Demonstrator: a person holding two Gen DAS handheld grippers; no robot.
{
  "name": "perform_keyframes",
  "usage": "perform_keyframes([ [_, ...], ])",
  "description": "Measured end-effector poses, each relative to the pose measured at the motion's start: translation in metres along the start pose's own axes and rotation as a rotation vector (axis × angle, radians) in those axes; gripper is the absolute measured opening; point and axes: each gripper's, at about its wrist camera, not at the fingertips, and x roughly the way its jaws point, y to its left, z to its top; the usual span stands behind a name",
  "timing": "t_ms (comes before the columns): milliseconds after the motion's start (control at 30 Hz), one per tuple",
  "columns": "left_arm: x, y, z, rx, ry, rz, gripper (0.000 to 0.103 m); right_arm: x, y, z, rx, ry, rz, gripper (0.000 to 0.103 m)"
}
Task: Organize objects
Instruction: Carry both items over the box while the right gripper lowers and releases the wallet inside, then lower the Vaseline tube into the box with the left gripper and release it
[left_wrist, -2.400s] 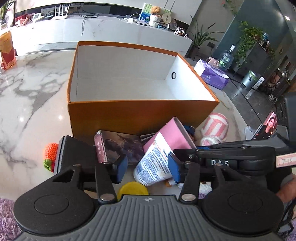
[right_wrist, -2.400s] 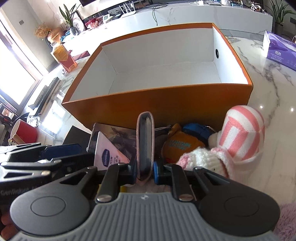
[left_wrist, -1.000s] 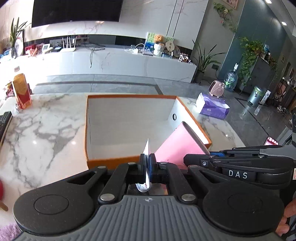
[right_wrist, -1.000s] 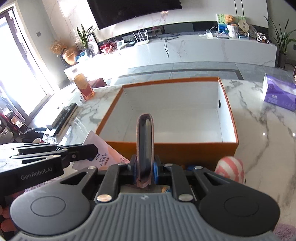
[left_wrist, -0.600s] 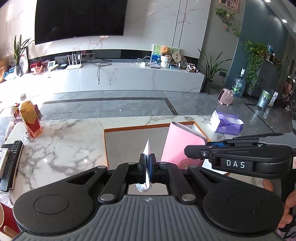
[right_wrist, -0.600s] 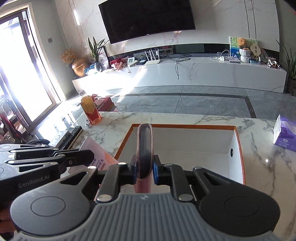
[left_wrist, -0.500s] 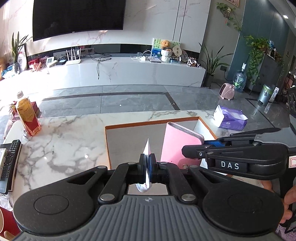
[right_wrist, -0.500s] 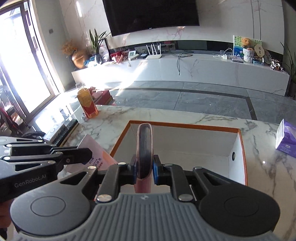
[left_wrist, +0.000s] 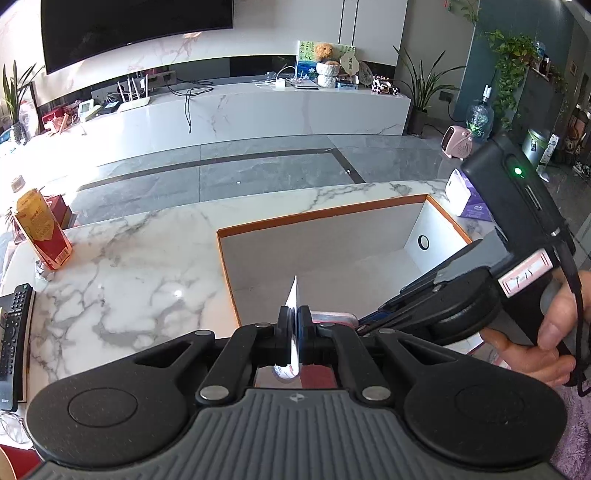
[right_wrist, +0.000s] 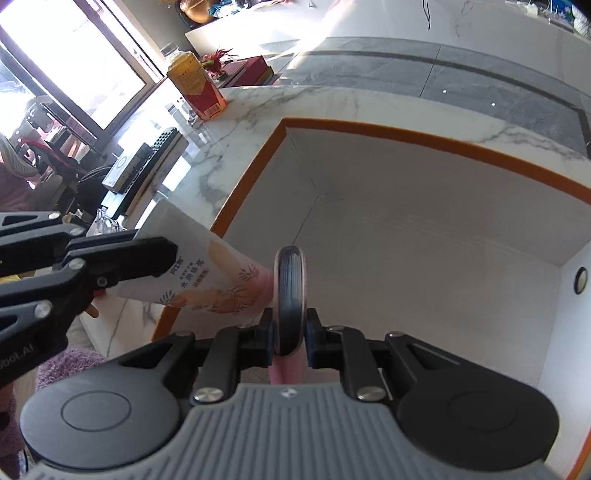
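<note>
- White marble table with grey veins (left_wrist: 122, 266) is carrying the large orange-rimmed cardboard box with white inner walls (right_wrist: 406, 236); a round hole is showing in its right wall.
- Left gripper (left_wrist: 294, 328) is clamping the flat crimped end of a white-and-peach squeeze tube with printed leaves (right_wrist: 207, 277), jaws nearly touching; the tube is hanging over the box's near-left corner.
- Right gripper (right_wrist: 290, 332) is pinching a pink-cased slim device with dark edge (right_wrist: 290, 291) upright, jaws narrowly parted, above the box interior.
- Red-and-yellow bottle (left_wrist: 38, 232) is standing far left.
</note>
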Motion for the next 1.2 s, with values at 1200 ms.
perform_keyframes([
  [1200, 0.015, 0.012, 0.005, 0.003, 0.003, -0.002, 0.004, 0.059, -0.043, 0.000, 0.242, 0.268, -0.021, 0.030],
])
